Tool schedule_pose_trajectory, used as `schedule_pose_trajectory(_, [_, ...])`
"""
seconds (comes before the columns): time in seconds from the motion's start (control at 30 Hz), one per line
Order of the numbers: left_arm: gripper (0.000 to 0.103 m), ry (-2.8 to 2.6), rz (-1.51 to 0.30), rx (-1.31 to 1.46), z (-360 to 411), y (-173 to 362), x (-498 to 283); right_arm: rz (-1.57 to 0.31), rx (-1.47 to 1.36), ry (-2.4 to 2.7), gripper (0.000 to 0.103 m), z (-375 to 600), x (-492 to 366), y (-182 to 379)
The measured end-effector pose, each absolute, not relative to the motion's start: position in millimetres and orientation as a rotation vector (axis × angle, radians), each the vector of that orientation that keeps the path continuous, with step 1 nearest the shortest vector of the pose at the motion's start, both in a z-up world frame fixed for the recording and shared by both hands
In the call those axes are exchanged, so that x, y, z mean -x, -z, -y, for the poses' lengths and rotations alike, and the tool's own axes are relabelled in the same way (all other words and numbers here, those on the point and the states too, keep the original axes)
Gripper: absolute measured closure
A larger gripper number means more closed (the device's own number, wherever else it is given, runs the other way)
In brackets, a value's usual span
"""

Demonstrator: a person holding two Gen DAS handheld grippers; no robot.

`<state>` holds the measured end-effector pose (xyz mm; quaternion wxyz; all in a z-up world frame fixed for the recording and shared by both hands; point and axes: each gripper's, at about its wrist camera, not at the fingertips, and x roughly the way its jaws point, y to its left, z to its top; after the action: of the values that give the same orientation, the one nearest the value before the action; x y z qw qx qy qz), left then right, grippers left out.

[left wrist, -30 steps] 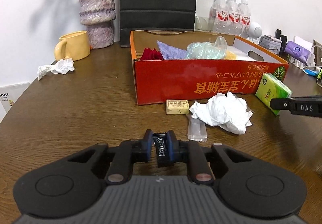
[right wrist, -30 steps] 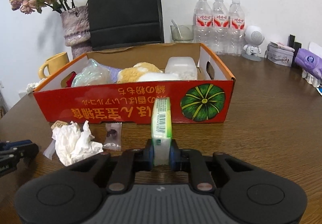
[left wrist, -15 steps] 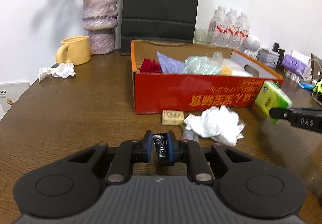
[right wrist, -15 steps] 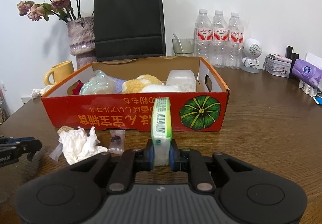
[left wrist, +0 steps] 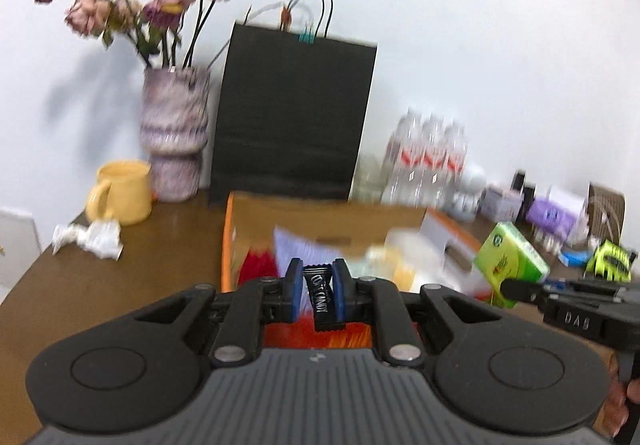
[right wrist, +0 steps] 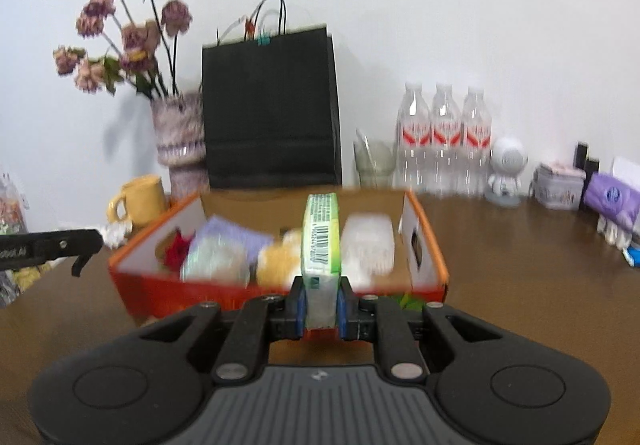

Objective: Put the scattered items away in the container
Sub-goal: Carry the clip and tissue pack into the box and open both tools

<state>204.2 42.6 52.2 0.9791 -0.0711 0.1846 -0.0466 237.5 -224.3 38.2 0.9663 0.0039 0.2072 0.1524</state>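
The orange cardboard box (left wrist: 229,245) (right wrist: 428,245) stands on the brown table and holds several items. My left gripper (left wrist: 314,295) is shut on a small black candy wrapper (left wrist: 322,299), raised at the box's near wall. My right gripper (right wrist: 320,309) is shut on a green tissue pack (right wrist: 322,237), raised at the box's front wall; the pack also shows in the left wrist view (left wrist: 510,259). The left gripper's fingers (right wrist: 80,241) show at the left of the right wrist view.
A yellow mug (left wrist: 120,197), a flower vase (left wrist: 174,141) and a black paper bag (left wrist: 292,117) stand behind the box. A crumpled tissue (left wrist: 90,239) lies near the mug. Water bottles (right wrist: 444,137), a white figure (right wrist: 506,173) and small packs stand at the back right.
Both grippers have risen off the table and moved toward the box, each still holding its item. The items in front of the box have dropped out of view.
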Motion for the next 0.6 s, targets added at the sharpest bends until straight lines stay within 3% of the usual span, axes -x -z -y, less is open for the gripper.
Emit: schedule_pose_trajectory(0.6, [0.087,0.102,-0.426,0.229,-30,-26,-316,-0.48,-0.031,-0.338,0.089,199,-338,-21])
